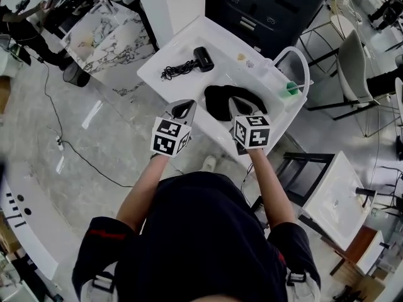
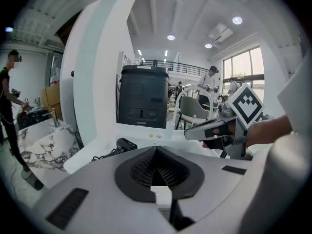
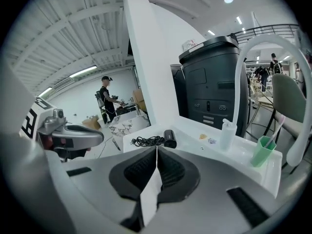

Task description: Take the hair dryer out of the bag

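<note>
1. The long white surface [image 1: 165, 56] runs slantwise ahead of you, and everything sits on it.
2. Your soft black fabric bag [image 1: 219, 100] lies slumped on the near part of that surface, just ahead of both tools.
3. Your left tool [image 1: 187, 107] hangs at the bag's left edge. Its jaws are clenched together, pad against pad, with nothing gripped between them.
4. Your right tool [image 1: 234, 106] is out over the bag's right half. It is clenched tight too, and empty: only a sliver of white background shows past the pads.
5. The black hair dryer [image 1: 203, 58] is out of the bag. It lies on its side on the far part of the surface, with bare white between it and the bag.
6. Its black cord [image 1: 177, 70] is bunched in a loose tangle just left of the dryer.
7. A small translucent green cup [image 1: 291, 88] stands at the surface's right end, well clear of the bag.
</note>
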A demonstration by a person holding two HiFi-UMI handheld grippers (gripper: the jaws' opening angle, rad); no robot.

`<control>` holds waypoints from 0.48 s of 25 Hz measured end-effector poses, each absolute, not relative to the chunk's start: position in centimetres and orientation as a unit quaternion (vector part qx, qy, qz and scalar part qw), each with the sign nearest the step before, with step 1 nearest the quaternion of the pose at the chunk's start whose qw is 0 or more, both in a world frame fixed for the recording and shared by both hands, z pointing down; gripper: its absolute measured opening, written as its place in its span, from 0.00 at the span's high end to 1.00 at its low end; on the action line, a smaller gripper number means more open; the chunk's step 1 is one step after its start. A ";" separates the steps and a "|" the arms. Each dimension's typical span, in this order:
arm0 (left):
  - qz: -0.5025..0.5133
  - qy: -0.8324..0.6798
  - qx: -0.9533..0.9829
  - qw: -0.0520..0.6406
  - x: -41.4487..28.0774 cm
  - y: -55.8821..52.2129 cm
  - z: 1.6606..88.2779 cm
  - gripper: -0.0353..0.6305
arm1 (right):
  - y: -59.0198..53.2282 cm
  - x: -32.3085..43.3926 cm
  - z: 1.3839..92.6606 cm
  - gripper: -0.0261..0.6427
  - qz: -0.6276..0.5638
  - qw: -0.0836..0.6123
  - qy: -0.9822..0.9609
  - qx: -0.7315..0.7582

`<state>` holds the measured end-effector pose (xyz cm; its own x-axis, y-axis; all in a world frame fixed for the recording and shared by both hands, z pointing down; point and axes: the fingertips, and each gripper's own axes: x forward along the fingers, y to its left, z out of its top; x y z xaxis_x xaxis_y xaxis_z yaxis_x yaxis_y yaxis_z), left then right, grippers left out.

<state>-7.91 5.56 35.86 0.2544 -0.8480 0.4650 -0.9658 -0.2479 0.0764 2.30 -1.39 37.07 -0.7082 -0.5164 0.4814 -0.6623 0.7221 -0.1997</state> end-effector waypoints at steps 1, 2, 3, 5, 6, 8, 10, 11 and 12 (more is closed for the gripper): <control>0.164 -0.587 0.773 0.176 -8.2 6.0 35.5 0.92 | -0.9 2.0 36.8 0.91 0.179 0.200 -0.906 0.326; 0.160 -0.584 0.776 0.177 -8.5 6.4 35.2 0.92 | -0.3 1.7 36.7 0.91 0.176 0.202 -0.907 0.326; 0.156 -0.581 0.779 0.178 -8.6 6.8 34.9 0.92 | 0.1 1.4 36.5 0.91 0.172 0.203 -0.907 0.327; 0.158 -0.575 0.785 0.170 -9.0 7.7 34.3 0.92 | 1.1 0.9 35.9 0.91 0.167 0.203 -0.907 0.329; 0.165 -0.572 0.787 0.162 -9.1 8.1 34.0 0.92 | 1.5 0.6 35.4 0.91 0.166 0.200 -0.907 0.331; 0.176 -0.567 0.791 0.147 -9.4 8.9 33.3 0.92 | 2.3 0.1 34.2 0.91 0.163 0.191 -0.908 0.335; 0.171 -0.564 0.795 0.141 -9.9 9.7 32.3 0.92 | 3.1 -0.6 32.9 0.91 0.156 0.184 -0.910 0.338; 0.165 -0.564 0.797 0.140 -10.1 10.1 31.8 0.92 | 3.5 -1.0 32.4 0.91 0.151 0.181 -0.911 0.339; 0.159 -0.564 0.799 0.139 -10.3 10.4 31.3 0.92 | 3.9 -1.4 31.8 0.91 0.147 0.177 -0.912 0.340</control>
<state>-10.33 10.43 31.28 0.3143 -0.8560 0.4106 -0.9445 -0.3257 0.0439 -1.37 3.90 31.78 -0.7064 -0.5674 0.4232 -0.6715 0.7261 -0.1474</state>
